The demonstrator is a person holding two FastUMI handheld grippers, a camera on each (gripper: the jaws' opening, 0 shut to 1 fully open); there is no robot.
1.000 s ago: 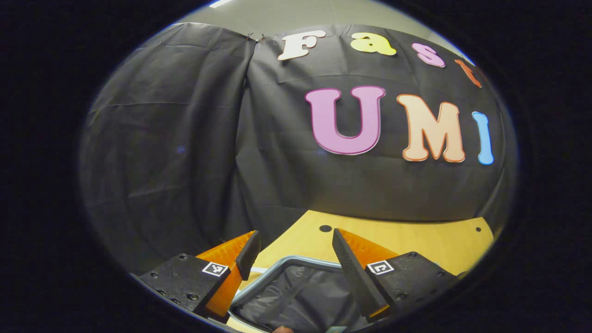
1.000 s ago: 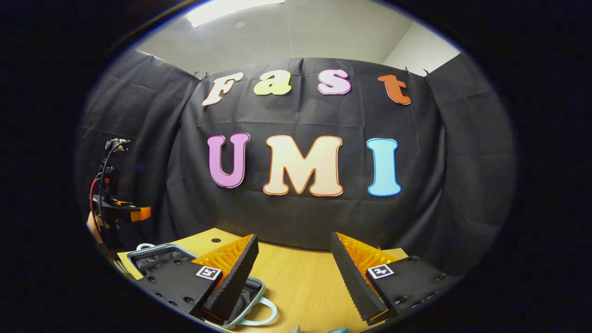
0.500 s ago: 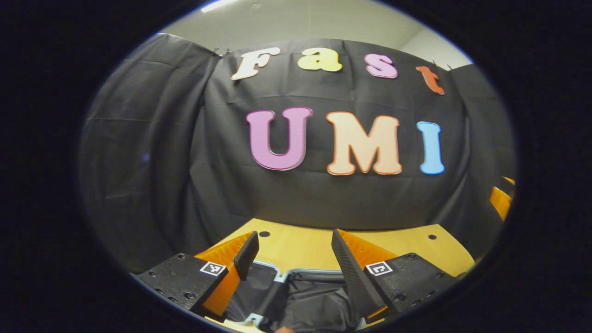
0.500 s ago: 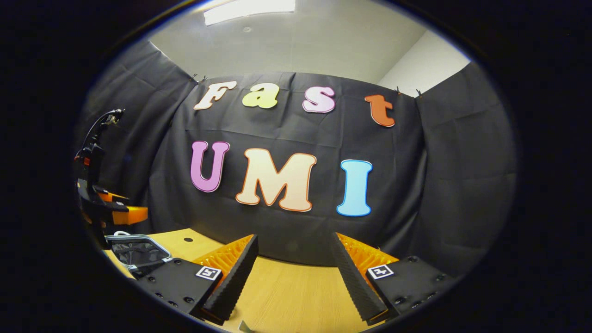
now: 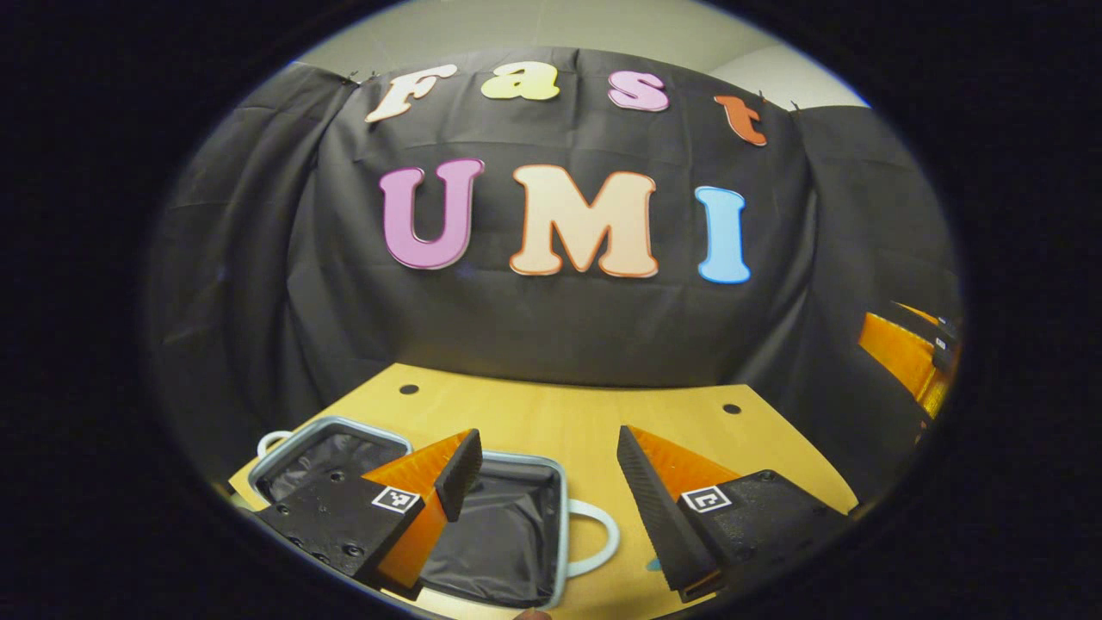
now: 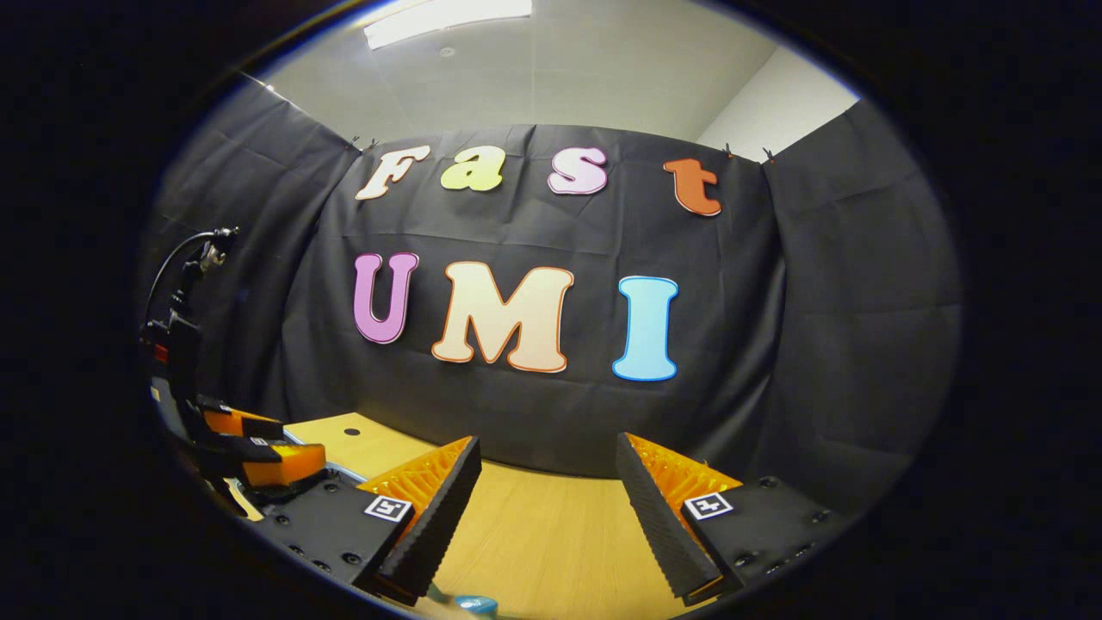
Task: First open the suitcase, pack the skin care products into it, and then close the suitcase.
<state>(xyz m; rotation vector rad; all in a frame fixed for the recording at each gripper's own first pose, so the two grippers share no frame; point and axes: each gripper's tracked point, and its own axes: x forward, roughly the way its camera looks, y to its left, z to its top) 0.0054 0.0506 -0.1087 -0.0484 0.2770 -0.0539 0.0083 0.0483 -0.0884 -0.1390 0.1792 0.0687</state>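
While the left tool [image 5: 542, 478] hangs over the near part of the wooden worktop [image 5: 560, 422] with its fingers spread wide and nothing between them, the suitcase [image 5: 499, 534] lies open and flat just below it. Both halves of the case face upward, side by side, each with a pale rim and a dark fabric lining. One half [image 5: 331, 448] sits behind and to the outside of the tool's left finger [image 5: 456, 474], which covers part of it; the other half sits under the gap between the fingers, nearer the left one. A pale loop handle [image 5: 594, 538] sticks out from that half toward the right finger [image 5: 646, 491], and a smaller loop [image 5: 271, 441] shows at the far corner of the other half. No finger touches the case.

At the right edge of the left gripper view, the right tool [image 5: 904, 357] shows well apart from the suitcase.

From the right gripper view, the right tool [image 6: 547, 508] is likewise wide open and empty above bare worktop [image 6: 542, 534]. The left tool [image 6: 258, 443] appears at the far left, low over the worktop edge. A small blue object [image 6: 472, 604], perhaps one of the skin care products, peeks in at the bottom edge, too cut off to identify.
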